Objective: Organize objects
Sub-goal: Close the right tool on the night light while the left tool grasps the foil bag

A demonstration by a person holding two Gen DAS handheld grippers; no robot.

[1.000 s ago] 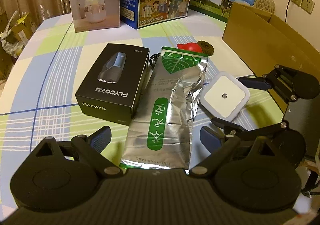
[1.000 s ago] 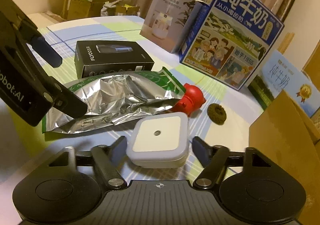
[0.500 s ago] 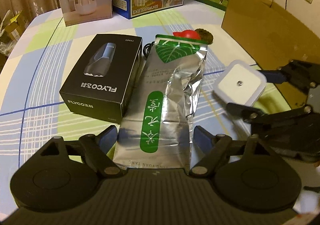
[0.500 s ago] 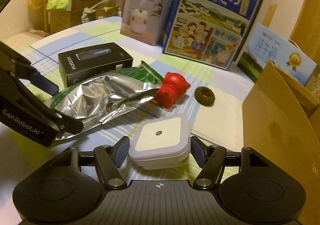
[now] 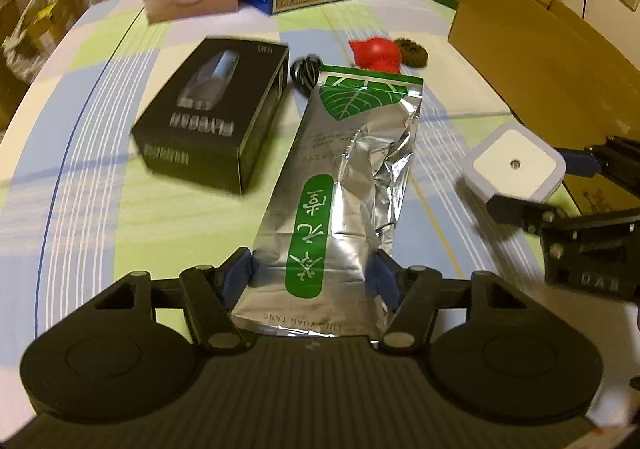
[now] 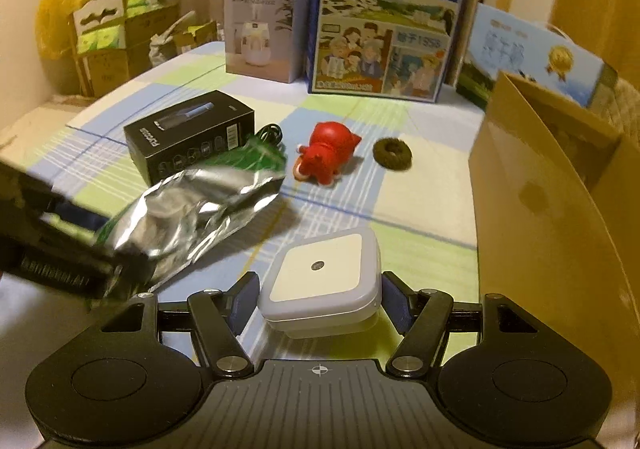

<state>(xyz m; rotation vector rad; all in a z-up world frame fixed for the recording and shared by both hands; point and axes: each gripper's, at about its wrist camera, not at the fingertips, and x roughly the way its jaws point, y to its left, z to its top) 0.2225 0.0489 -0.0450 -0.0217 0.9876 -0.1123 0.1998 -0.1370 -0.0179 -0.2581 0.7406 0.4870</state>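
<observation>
A silver foil tea bag (image 5: pixel 344 177) with green labels lies lengthwise on the checked tablecloth. My left gripper (image 5: pixel 310 275) is closing on the bag's near end, and both blue pads meet its side edges. In the right wrist view the same bag (image 6: pixel 192 209) runs into the blurred left gripper (image 6: pixel 60 249). My right gripper (image 6: pixel 320 297) is shut on a white square night light (image 6: pixel 324 273), held off the cloth. From the left wrist view the night light (image 5: pixel 514 163) hangs beside the cardboard box (image 5: pixel 540 69), between the right gripper's fingers (image 5: pixel 516 209).
A black shaver box (image 5: pixel 216 117) lies left of the bag. Behind the bag are a coiled black cable (image 5: pixel 304 71), a red pig toy (image 6: pixel 326 155) and a brown hair tie (image 6: pixel 392 153). A humidifier box (image 6: pixel 264 29) and milk cartons (image 6: pixel 384 21) stand at the back.
The left gripper's jaws have closed from wide apart onto the foil bag's near end. The right gripper has lifted the night light and carried it toward the cardboard box, rolling level.
</observation>
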